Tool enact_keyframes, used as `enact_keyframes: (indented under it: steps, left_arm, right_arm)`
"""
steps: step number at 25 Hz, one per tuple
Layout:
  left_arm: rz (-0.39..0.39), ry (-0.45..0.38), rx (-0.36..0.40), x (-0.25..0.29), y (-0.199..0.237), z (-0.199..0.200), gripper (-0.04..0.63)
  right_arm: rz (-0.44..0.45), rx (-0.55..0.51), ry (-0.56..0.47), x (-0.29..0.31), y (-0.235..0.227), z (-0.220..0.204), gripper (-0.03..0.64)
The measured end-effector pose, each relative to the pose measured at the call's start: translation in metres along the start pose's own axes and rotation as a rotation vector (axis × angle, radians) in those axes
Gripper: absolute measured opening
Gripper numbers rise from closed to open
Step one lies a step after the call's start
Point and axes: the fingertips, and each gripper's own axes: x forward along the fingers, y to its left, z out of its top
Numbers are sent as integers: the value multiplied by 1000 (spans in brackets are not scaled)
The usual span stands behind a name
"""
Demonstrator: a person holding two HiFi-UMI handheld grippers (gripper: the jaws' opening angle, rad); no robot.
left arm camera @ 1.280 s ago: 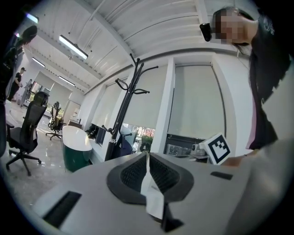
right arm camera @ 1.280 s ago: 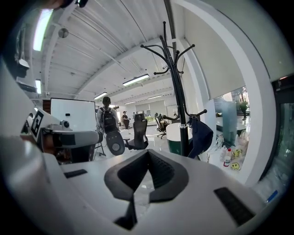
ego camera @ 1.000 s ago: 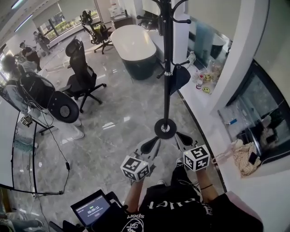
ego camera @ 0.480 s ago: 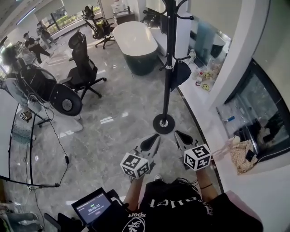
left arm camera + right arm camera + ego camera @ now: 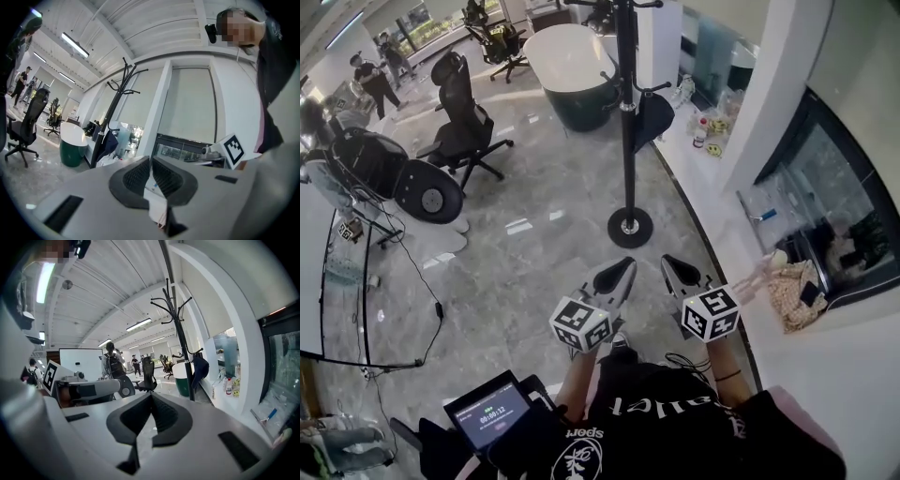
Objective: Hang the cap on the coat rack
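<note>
The black coat rack (image 5: 627, 112) stands on its round base (image 5: 630, 226) on the marble floor ahead of me. A dark cap (image 5: 654, 117) hangs from one of its lower hooks, on the right side of the pole. Both grippers are held low in front of my body, short of the base. The left gripper (image 5: 614, 275) is shut with nothing in it, and so is the right gripper (image 5: 680, 272). In the left gripper view the rack (image 5: 110, 117) and cap (image 5: 108, 143) are far left. In the right gripper view the rack (image 5: 180, 333) and cap (image 5: 200, 367) lie beyond the shut jaws.
A white counter (image 5: 712, 202) with bottles runs along the right wall. A white oval table (image 5: 572, 66) stands behind the rack. Office chairs (image 5: 464, 122) and people are at the back left. Cables and a stand cross the floor at left. A timer screen (image 5: 492, 412) sits by my left side.
The rack's base has drawn a little farther from the grippers and the view has shifted back. Both grippers stay shut and empty.
</note>
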Motion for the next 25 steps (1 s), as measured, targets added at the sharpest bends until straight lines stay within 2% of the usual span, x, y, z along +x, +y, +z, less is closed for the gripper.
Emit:
enact_keyframes:
  steps: [8, 14, 20, 25]
  left_arm:
    - [8, 31, -17, 0, -77, -30, 6]
    - [33, 54, -31, 5, -138, -71, 8]
    - [83, 43, -25, -13, -177, -79, 8]
    - [107, 49, -20, -13, -177, -78, 6]
  right_arm:
    - [0, 24, 9, -83, -7, -21, 16]
    - [39, 32, 36, -138, -18, -54, 15]
    - [106, 17, 45, -171, -3, -63, 16]
    - [144, 15, 41, -168, 2, -59, 17]
